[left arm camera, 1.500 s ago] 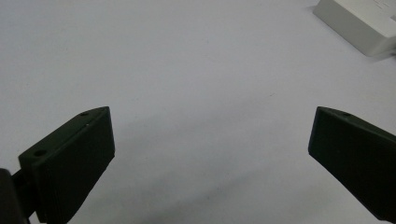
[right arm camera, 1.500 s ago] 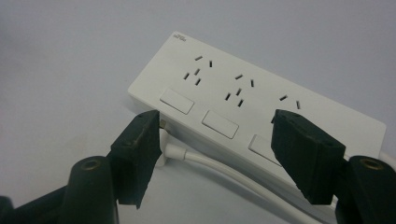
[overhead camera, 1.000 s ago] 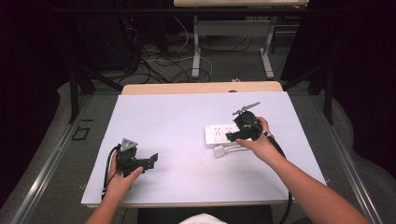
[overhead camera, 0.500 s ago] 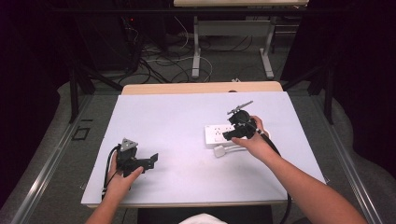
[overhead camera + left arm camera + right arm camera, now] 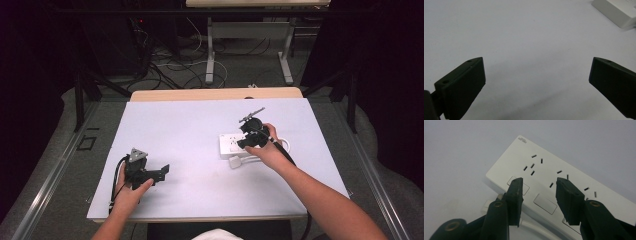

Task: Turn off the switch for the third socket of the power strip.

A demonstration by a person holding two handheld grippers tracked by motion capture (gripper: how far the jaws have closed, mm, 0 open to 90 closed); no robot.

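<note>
Two grippers are seen over the white table (image 5: 200,130), and they are taken here from near to far. Nearest, at the left, the left gripper (image 5: 161,172) is held low above the bare surface with its jaws spread wide and nothing between them; against the earlier high views it is unmoved.

Farther off and to the right, the right gripper (image 5: 539,186) has been brought down and slightly nearer onto the power strip (image 5: 544,172), and its jaws have just been closing. They are now half closed, apart from each other and poised over the strip's top face, on either side of one rocker switch (image 5: 545,203); no pad is seen pressing on anything, so nothing is gripped. By this narrowing and lowering, a press or pinch at the switch row is judged to be in preparation.

In the high view, the power strip lies flat right of the table's centre, its long axis running left to right. Its white cord (image 5: 240,161) comes out along the near side toward a plug.
</note>
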